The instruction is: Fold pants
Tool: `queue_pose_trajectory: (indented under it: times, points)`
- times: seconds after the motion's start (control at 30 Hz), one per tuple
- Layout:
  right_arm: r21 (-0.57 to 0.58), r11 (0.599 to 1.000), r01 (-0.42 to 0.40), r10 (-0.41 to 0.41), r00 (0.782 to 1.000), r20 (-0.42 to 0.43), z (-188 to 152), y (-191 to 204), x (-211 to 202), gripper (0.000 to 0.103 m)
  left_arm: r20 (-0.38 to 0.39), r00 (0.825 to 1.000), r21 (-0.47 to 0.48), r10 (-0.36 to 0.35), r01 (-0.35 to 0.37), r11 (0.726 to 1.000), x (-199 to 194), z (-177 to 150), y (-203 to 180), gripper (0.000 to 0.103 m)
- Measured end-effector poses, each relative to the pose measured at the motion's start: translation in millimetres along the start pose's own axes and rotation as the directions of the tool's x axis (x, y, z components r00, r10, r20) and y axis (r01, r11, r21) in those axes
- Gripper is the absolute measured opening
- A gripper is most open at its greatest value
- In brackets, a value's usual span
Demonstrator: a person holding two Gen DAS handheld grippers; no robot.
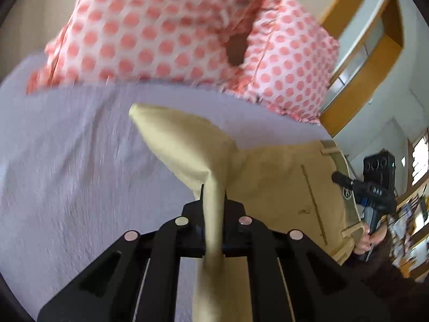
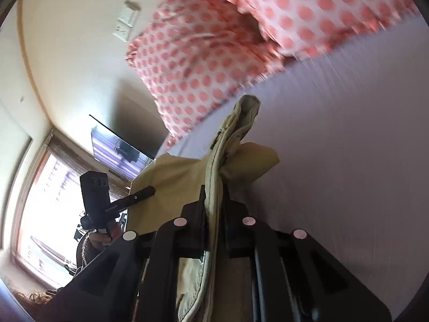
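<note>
Beige pants (image 1: 281, 177) hang above a lilac bed sheet (image 1: 67, 161). My left gripper (image 1: 213, 196) is shut on a bunched fold of the pants; a pointed flap of cloth sticks out past the fingers. My right gripper (image 2: 213, 196) is shut on the waistband end of the pants (image 2: 236, 134), which stands up past its fingers. The right gripper also shows in the left wrist view (image 1: 341, 178) at the pants' far right edge. The left gripper also shows in the right wrist view (image 2: 146, 191), against the cloth. The pants are stretched between the two grippers.
Pillows with a white cover and pink dots (image 1: 174, 32) lie at the head of the bed, also in the right wrist view (image 2: 214, 53). A wooden shelf unit (image 1: 370, 53) stands on the wall to the right. A window (image 2: 45, 201) and a wall screen (image 2: 120, 147) are to the left.
</note>
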State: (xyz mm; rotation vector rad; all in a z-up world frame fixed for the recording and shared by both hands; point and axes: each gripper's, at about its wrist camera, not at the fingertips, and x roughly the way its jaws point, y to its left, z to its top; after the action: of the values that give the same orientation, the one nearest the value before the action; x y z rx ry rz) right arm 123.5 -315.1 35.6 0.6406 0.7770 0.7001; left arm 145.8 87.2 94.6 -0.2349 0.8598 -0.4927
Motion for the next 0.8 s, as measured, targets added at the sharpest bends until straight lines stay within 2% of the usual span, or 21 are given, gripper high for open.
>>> queue_pose_trajectory:
  times: [0.1, 0.17, 0.27, 0.3, 0.33, 0.37, 0.4, 0.47, 0.5, 0.53, 0.57, 0.6, 0.63, 0.67, 0.7, 0.73, 0.77, 0.8]
  points:
    - [-0.048, 0.998, 0.027, -0.026, 0.999, 0.039, 33, 13, 6, 0.009, 0.065, 0.995, 0.050, 0.078, -0.082, 0.995, 2, 29, -10, 0.005]
    - [-0.061, 0.996, 0.064, -0.059, 0.996, 0.070, 58, 12, 15, 0.009, 0.098, 0.981, 0.073, 0.165, -0.172, 0.982, 20, 54, -10, 0.005]
    - [-0.041, 0.983, 0.177, -0.173, 0.981, 0.082, 86, -11, 43, 0.010, 0.057, 0.960, 0.060, 0.274, -0.277, 0.959, 63, 75, 4, 0.007]
    - [-0.026, 0.974, 0.223, -0.222, 0.973, 0.057, 90, -21, 57, 0.012, 0.017, 0.948, 0.055, 0.318, -0.318, 0.946, 80, 77, 12, 0.010]
    - [-0.009, 0.960, 0.278, -0.278, 0.960, 0.025, 91, -30, 68, 0.014, -0.043, 0.926, 0.047, 0.374, -0.372, 0.927, 99, 76, 22, 0.017]
    - [-0.002, 0.938, 0.346, -0.346, 0.938, -0.010, 90, -38, 78, 0.025, -0.059, 0.923, 0.036, 0.379, -0.378, 0.925, 101, 73, 27, 0.019]
    - [-0.006, 0.914, 0.407, -0.407, 0.913, -0.037, 89, -43, 84, 0.029, -0.040, 0.929, 0.020, 0.367, -0.366, 0.930, 95, 69, 30, 0.020]
    - [-0.026, 0.892, 0.452, -0.452, 0.892, -0.009, 84, -41, 73, 0.030, 0.010, 0.918, 0.023, 0.396, -0.397, 0.918, 72, 61, 27, 0.021]
    - [-0.040, 0.875, 0.482, -0.480, 0.876, 0.056, 81, -32, 57, 0.040, 0.040, 0.915, 0.030, 0.401, -0.402, 0.915, 59, 58, 24, 0.021]
    - [-0.043, 0.874, 0.484, -0.479, 0.873, 0.096, 80, -26, 46, 0.049, 0.088, 0.908, 0.041, 0.410, -0.414, 0.909, 40, 52, 17, 0.021]
    - [-0.040, 0.885, 0.464, -0.455, 0.881, 0.130, 77, -19, 36, 0.064, 0.114, 0.911, 0.049, 0.397, -0.405, 0.913, 30, 49, 9, 0.021]
    - [-0.035, 0.907, 0.421, -0.412, 0.899, 0.147, 76, -14, 29, 0.072, 0.132, 0.922, 0.063, 0.363, -0.374, 0.925, 21, 45, -1, 0.027]
    - [-0.039, 0.935, 0.352, -0.344, 0.930, 0.133, 73, -10, 27, 0.075, 0.134, 0.938, 0.078, 0.320, -0.332, 0.940, 17, 42, -9, 0.038]
    - [-0.045, 0.948, 0.316, -0.310, 0.945, 0.108, 71, -6, 30, 0.078, 0.126, 0.954, 0.089, 0.271, -0.283, 0.955, 17, 36, -18, 0.045]
    - [-0.049, 0.955, 0.293, -0.289, 0.954, 0.082, 67, -3, 36, 0.083, 0.099, 0.968, 0.095, 0.230, -0.239, 0.966, 23, 31, -23, 0.054]
    - [-0.045, 0.958, 0.282, -0.280, 0.959, 0.038, 64, -4, 47, 0.087, 0.069, 0.976, 0.096, 0.206, -0.212, 0.973, 32, 29, -27, 0.056]
    - [-0.026, 0.957, 0.291, -0.291, 0.957, -0.008, 62, -10, 59, 0.095, 0.018, 0.983, 0.080, 0.184, -0.184, 0.980, 46, 26, -28, 0.056]
    - [0.010, 0.950, 0.312, -0.311, 0.949, -0.060, 62, -18, 74, 0.097, -0.040, 0.983, 0.046, 0.179, -0.178, 0.983, 62, 21, -24, 0.056]
